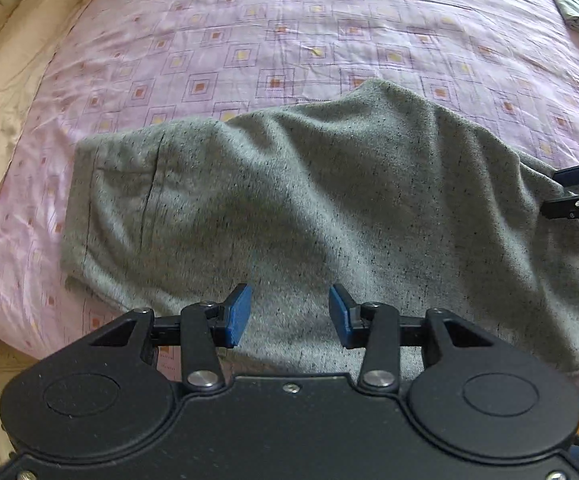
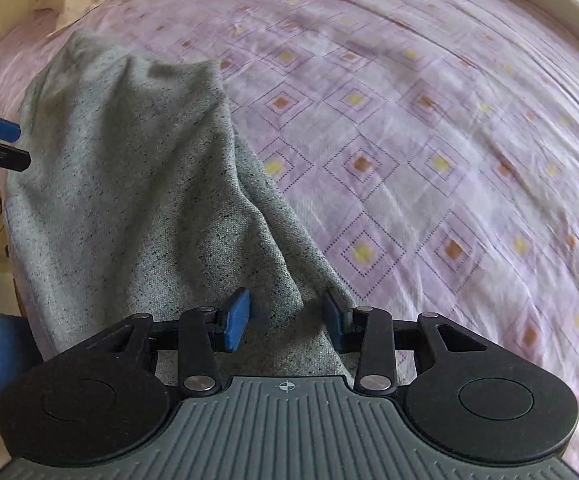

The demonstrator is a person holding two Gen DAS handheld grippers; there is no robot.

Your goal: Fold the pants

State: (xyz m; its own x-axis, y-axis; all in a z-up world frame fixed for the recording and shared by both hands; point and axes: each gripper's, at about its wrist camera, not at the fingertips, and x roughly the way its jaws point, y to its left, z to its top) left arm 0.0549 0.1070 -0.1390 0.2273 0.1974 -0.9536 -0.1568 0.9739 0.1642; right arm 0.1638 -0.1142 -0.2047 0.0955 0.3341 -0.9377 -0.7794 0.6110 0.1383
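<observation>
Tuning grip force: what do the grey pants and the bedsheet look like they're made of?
Grey pants: probably a thick, matte heathered knit like sweatpant fleece; dark flecks, soft rounded folds.
Bedsheet: likely thin woven cotton or blend, smooth with a slight sheen; printed squares, fine sharp creases.

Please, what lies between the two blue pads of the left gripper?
In the left wrist view the left gripper is open. Between its pads there is only air, with the grey pants on the bed below.
</observation>
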